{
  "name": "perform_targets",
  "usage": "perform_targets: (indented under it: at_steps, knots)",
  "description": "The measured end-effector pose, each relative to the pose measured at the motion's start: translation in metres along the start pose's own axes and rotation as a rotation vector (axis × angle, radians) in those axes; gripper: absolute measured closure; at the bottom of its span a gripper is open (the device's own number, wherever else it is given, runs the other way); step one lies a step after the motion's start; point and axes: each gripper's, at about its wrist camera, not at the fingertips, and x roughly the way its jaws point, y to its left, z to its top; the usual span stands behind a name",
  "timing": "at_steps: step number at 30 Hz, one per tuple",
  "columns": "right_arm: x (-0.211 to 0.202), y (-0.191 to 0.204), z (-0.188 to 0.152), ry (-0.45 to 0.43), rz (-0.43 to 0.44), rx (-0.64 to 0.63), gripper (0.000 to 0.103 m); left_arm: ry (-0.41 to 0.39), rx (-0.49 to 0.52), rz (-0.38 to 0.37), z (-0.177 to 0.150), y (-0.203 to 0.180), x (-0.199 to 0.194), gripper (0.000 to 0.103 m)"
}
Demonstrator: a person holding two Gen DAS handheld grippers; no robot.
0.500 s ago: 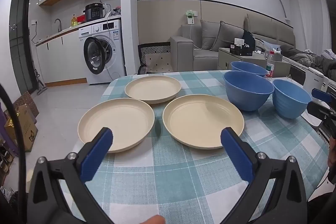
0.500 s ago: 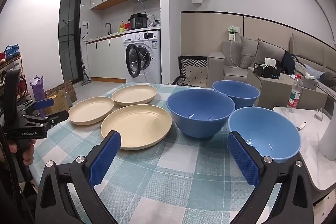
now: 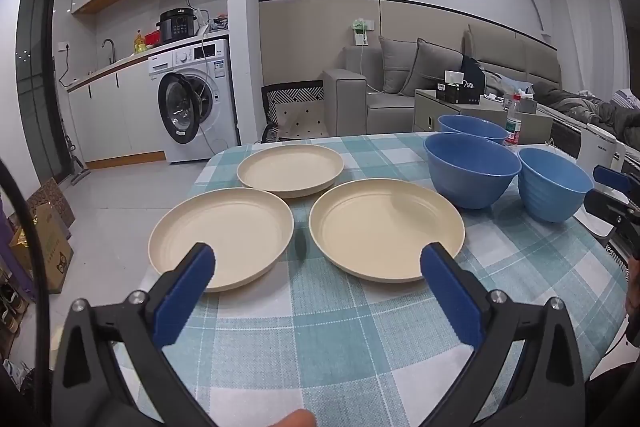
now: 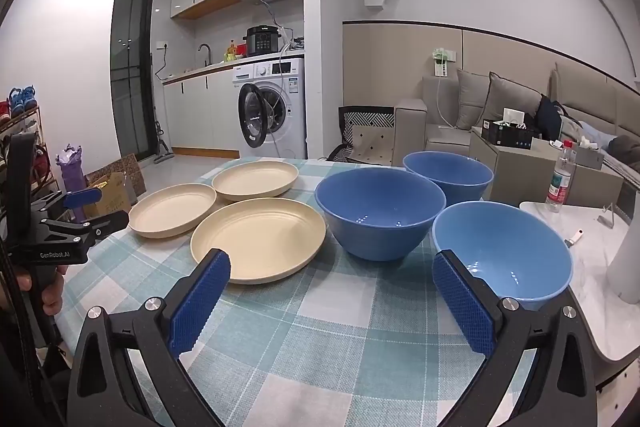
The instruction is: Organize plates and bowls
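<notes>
Three cream plates lie on the checked tablecloth: a near-left plate (image 3: 224,233), a near-right plate (image 3: 384,227) and a far plate (image 3: 290,169). To their right stand three blue bowls: a middle bowl (image 3: 470,169), a far bowl (image 3: 472,127) and a lighter near bowl (image 3: 554,187). My left gripper (image 3: 316,259) is open, hovering before the two near plates with nothing between its fingers. My right gripper (image 4: 330,265) is open too, over the cloth between the near-right plate (image 4: 258,239) and the lighter bowl (image 4: 502,253). The left gripper (image 4: 86,207) shows at the right wrist view's left edge.
The round table (image 3: 320,347) drops off at its left edge to a tiled floor. A white side table (image 4: 568,223) with a water bottle (image 4: 560,181) stands right of the bowls. Washing machine, sofa and boxes lie beyond.
Both views have barely shifted; plates and bowls lie as before and both grippers stay open.
</notes>
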Motion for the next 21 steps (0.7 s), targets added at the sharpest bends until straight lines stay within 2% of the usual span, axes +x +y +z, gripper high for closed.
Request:
perform_targets:
  at_steps: [21]
  knots:
    - [0.0011,-0.0039,0.0002,0.002,0.003,0.003,0.000,-0.005,0.001,0.005,-0.0009,-0.0002,0.0004,0.000]
